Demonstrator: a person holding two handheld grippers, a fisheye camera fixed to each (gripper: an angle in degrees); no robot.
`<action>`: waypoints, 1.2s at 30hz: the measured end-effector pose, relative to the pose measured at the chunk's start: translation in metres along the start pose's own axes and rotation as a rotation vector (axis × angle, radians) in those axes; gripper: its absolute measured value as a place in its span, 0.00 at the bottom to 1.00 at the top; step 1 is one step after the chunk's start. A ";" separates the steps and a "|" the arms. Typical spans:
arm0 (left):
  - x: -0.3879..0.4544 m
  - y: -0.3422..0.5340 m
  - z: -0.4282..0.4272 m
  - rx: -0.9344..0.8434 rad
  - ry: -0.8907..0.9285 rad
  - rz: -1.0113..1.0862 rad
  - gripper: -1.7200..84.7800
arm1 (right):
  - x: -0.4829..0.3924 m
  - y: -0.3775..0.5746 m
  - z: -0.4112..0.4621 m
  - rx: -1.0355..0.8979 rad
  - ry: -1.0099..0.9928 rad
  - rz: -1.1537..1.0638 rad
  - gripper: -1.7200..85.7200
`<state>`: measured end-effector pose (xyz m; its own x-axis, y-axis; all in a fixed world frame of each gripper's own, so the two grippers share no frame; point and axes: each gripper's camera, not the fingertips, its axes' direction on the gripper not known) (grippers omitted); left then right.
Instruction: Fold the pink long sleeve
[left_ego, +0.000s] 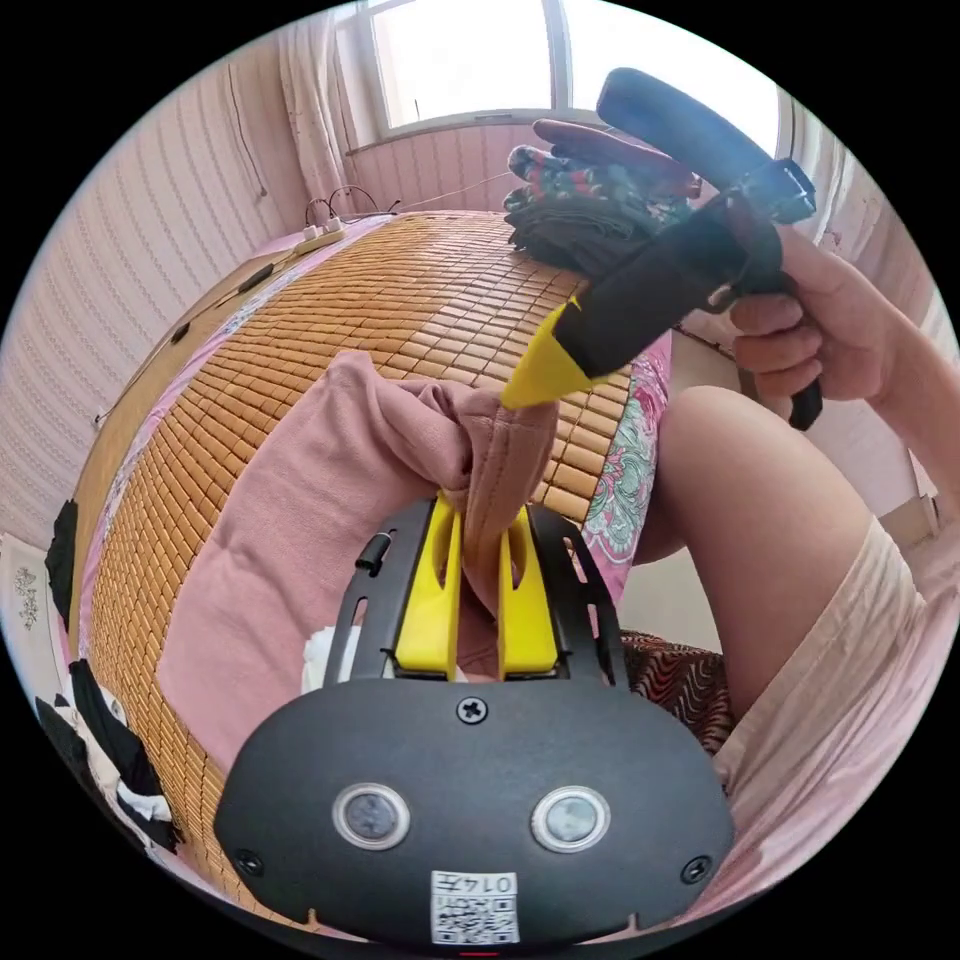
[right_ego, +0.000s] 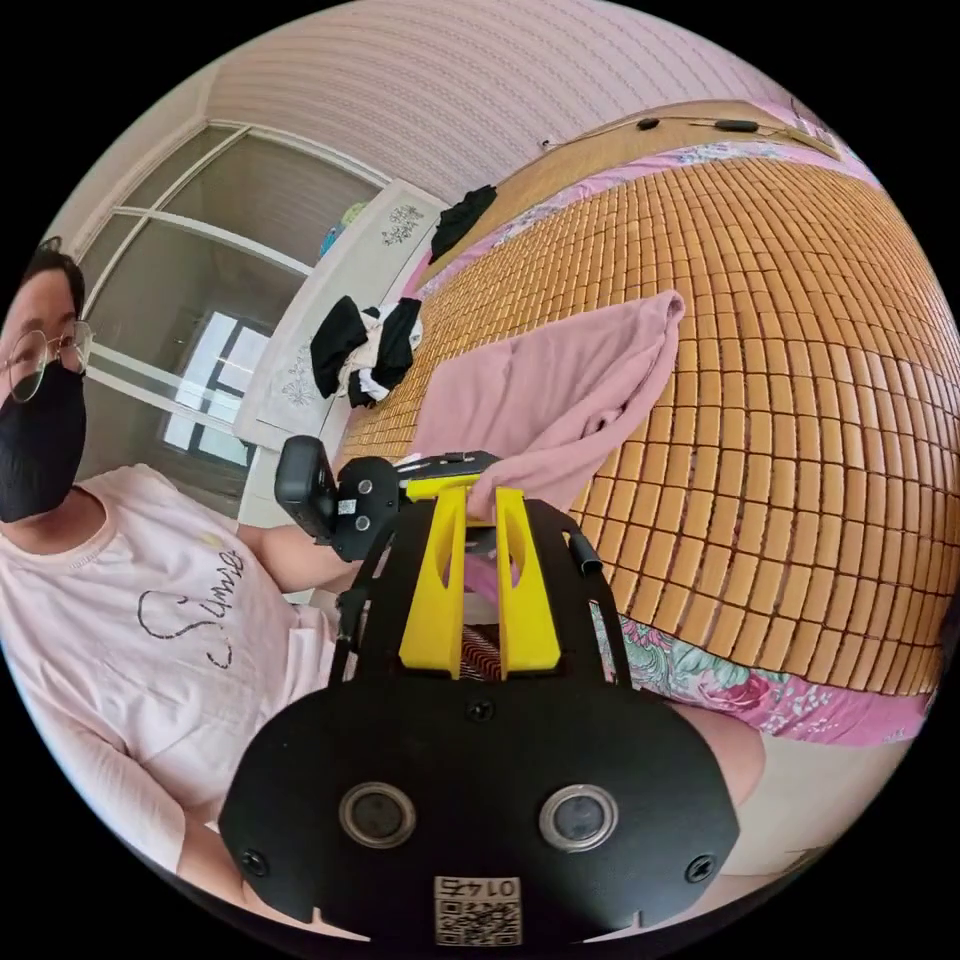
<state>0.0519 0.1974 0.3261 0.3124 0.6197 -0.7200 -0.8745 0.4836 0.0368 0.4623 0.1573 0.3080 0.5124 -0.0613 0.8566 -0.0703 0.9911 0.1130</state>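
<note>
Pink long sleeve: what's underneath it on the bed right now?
The pink long sleeve lies on the woven bamboo mat; a white cloth peeks out at its near edge. Whatever else is beneath stays covered.

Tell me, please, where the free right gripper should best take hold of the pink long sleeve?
Probably the raised edge of the pink long sleeve beside the left gripper, which already pinches a bunched fold. The right gripper hovers just above, so come down from there.
</note>
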 end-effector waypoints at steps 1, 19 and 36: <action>0.001 0.010 -0.009 0.015 0.036 0.012 0.08 | 0.008 0.003 -0.006 0.026 0.032 0.024 0.12; -0.012 0.041 -0.065 0.284 0.351 -0.057 0.08 | 0.081 0.038 -0.090 0.464 -0.357 0.288 0.11; -0.114 0.144 -0.066 0.029 0.167 -0.634 0.12 | -0.140 -0.149 0.155 -0.039 0.162 -0.104 0.12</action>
<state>-0.1347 0.1557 0.3675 0.7004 0.1055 -0.7059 -0.5285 0.7413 -0.4137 0.2684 -0.0006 0.2493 0.6467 -0.1465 0.7485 0.0215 0.9845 0.1740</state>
